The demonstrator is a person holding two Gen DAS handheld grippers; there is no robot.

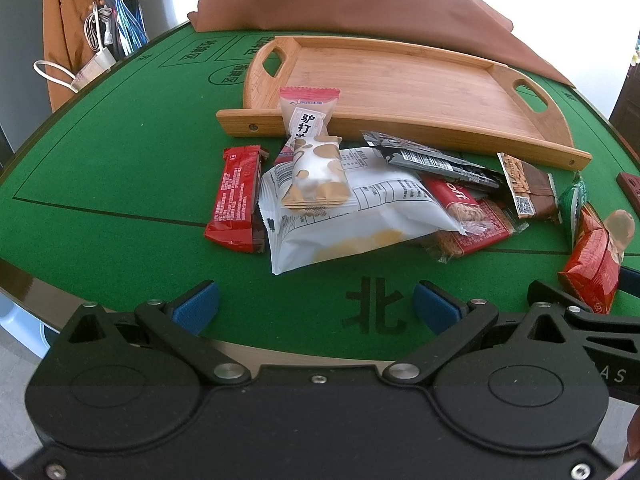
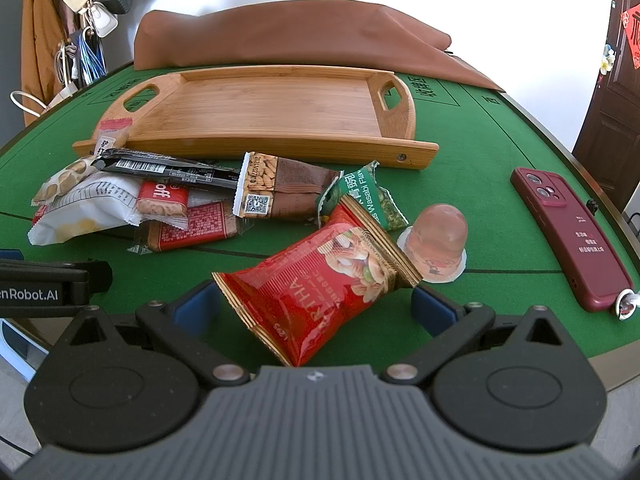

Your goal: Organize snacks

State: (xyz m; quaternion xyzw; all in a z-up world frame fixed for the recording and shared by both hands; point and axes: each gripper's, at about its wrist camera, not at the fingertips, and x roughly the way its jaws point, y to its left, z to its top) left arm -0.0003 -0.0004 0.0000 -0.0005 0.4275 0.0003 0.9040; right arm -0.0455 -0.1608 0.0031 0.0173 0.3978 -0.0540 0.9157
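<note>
A pile of snack packets lies on the green table in front of an empty bamboo tray [image 1: 404, 84] [image 2: 256, 108]. In the left wrist view a big white packet [image 1: 352, 216], a red bar [image 1: 236, 200] and a gold-spotted packet [image 1: 316, 172] lie ahead of my left gripper [image 1: 316, 306], which is open over bare felt. In the right wrist view a red nut packet [image 2: 320, 292] lies between the open fingers of my right gripper [image 2: 316, 306], untouched by the pads. A jelly cup [image 2: 438, 244] and a green wasabi packet [image 2: 368, 196] sit just beyond.
A dark red phone [image 2: 572, 236] lies face down at the right. A brown cloth [image 2: 296, 36] is bunched behind the tray. Bags and a coat [image 1: 72, 20] hang at the far left. The table's wooden rim [image 1: 280, 354] runs close under both grippers.
</note>
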